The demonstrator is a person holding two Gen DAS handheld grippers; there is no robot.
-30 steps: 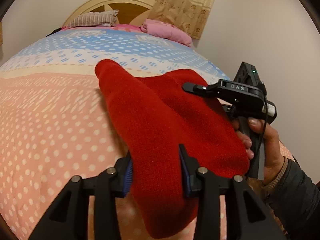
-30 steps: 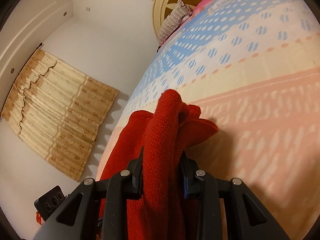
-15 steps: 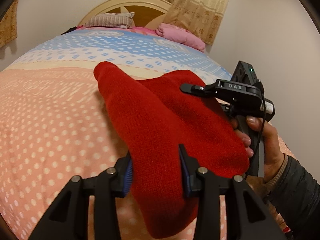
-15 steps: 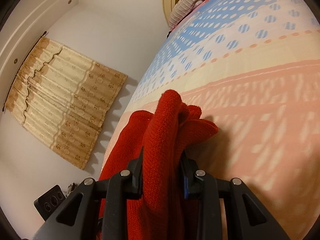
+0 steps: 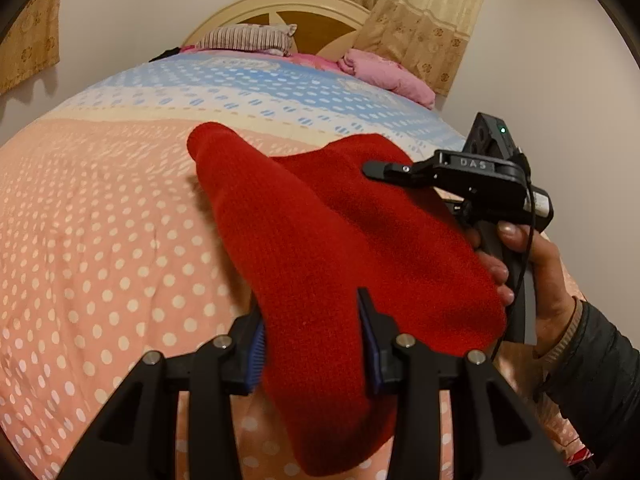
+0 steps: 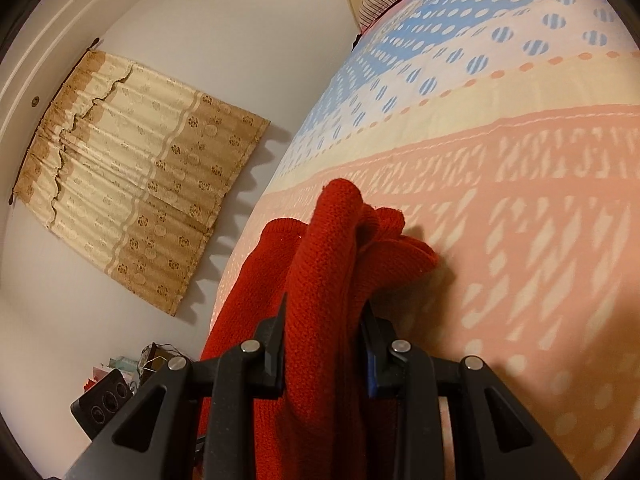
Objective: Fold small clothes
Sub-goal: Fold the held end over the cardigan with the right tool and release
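Polka-dot bedspread (image 5: 120, 240), red knit garment (image 5: 320, 240) clamped in both jaws, right gripper (image 5: 384, 170) marked "DAS"

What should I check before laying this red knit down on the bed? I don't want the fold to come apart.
1. Left claw grips the red knit garment: ok, cloth fills the gap between its blue pads.
2. Right claw grips the garment: ok, a thick bunch of cloth is pinched.
3. Layers at the right claw lie flat: not ok, they are bunched and rolled.
4. Bedspread ahead is free of other things: ok, the pink bundle and striped pillow are far off by the headboard.
5. Garment's lower edge hangs free: cannot tell, it runs out of both views.
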